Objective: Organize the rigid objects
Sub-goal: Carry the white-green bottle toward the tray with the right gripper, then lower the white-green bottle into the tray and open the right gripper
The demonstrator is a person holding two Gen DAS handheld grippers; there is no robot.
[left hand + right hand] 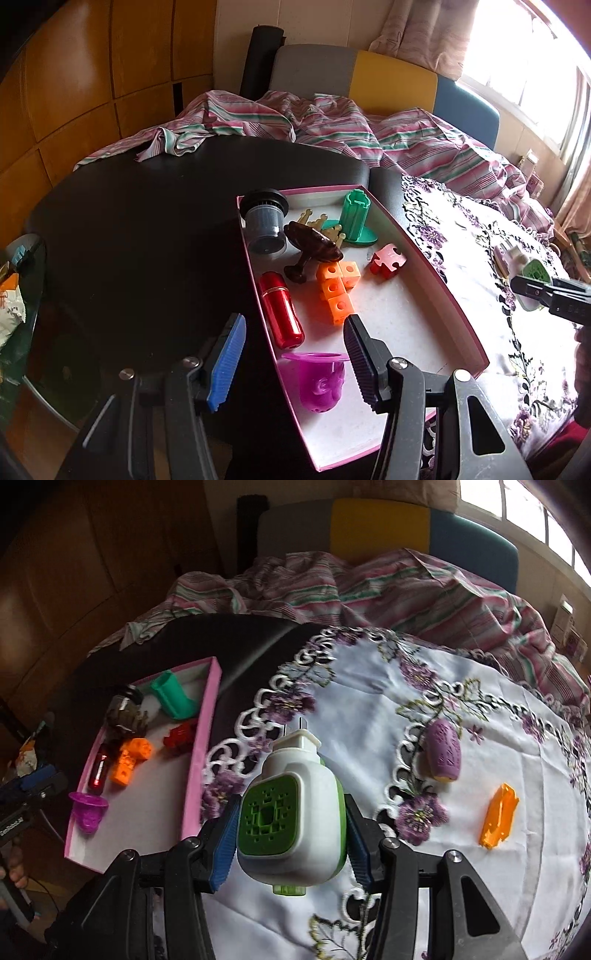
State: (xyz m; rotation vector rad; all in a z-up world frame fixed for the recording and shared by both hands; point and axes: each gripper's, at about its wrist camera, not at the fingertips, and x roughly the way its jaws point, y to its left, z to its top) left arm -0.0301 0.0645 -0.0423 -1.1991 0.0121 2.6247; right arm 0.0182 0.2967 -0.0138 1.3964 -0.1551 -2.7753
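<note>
Pink cardboard walls frame the shallow box (424,254) that lies under and ahead of the left gripper (295,354), whose jaws stand wide apart and hold nothing; a purple cup (321,380) lies on its side between them, touching neither pad as far as I can tell. Just beyond the jaws lie a red cylinder (282,312) and joined orange cubes (336,291), and further ahead a brown stemmed piece (312,251), a grey ribbed cap (266,223) and a green tube on a base (356,221). To the right, the right gripper (291,834) is closed on the white-and-green plug-in device (291,812), pads pressed to its flanks, prongs pointing forward, above the embroidered cloth (369,686). The box sits left of and beyond these jaws. Still out on the cloth, right of the jaws, lie a purple perforated shell (443,753) and an orange clip (498,816). The device is smooth and rounded, so I judge it could slip or twist in the pads on its way left, or catch the box's near wall and shove it if carried low; the idle left jaws crowd the landing space.
</note>
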